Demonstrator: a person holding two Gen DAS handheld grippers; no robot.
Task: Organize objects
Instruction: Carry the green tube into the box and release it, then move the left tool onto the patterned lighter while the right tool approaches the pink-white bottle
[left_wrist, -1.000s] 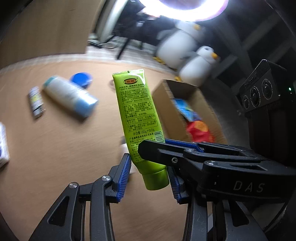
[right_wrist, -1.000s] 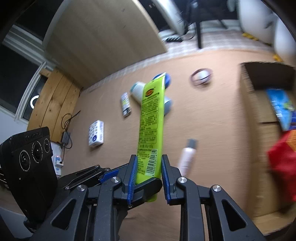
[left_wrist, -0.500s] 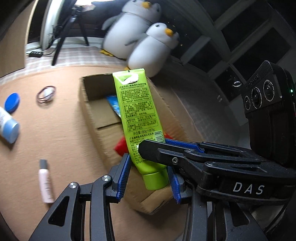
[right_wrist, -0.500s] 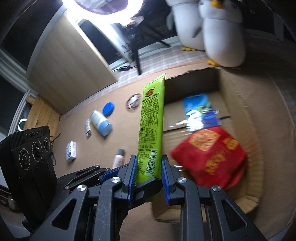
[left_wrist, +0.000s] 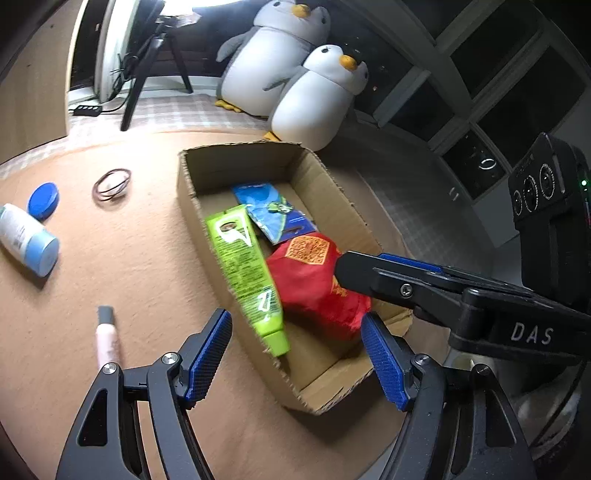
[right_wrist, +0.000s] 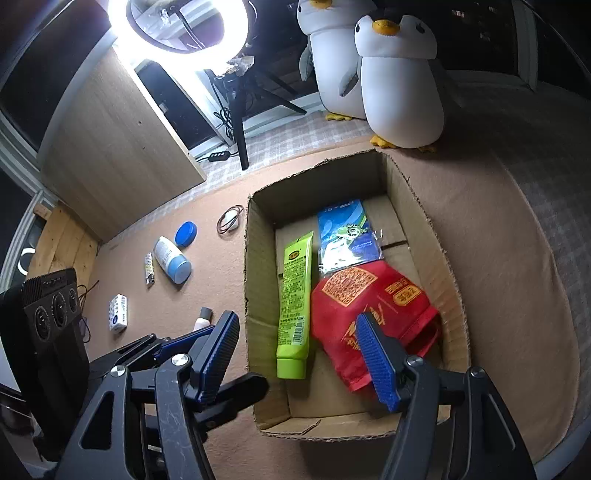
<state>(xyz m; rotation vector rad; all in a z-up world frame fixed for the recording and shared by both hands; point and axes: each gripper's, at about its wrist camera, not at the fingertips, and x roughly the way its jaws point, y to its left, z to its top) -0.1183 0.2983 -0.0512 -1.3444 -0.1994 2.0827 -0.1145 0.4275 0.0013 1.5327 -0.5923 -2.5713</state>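
Both grippers opening above cardboard box (right_wrist: 258, 354).
Left gripper (left_wrist: 295, 354) and right gripper (right_wrist: 299, 354) hold nothing; green tube (right_wrist: 295, 302) lies inside, left of red pouch (right_wrist: 365, 306).

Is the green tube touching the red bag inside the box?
Touching. In the right wrist view the green tube lies flat with its long edge against the red bag; no gap shows.

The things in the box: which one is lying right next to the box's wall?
The green tube. It lies along the left wall of the cardboard box; the blue packet and red bag lie beside it, further in.
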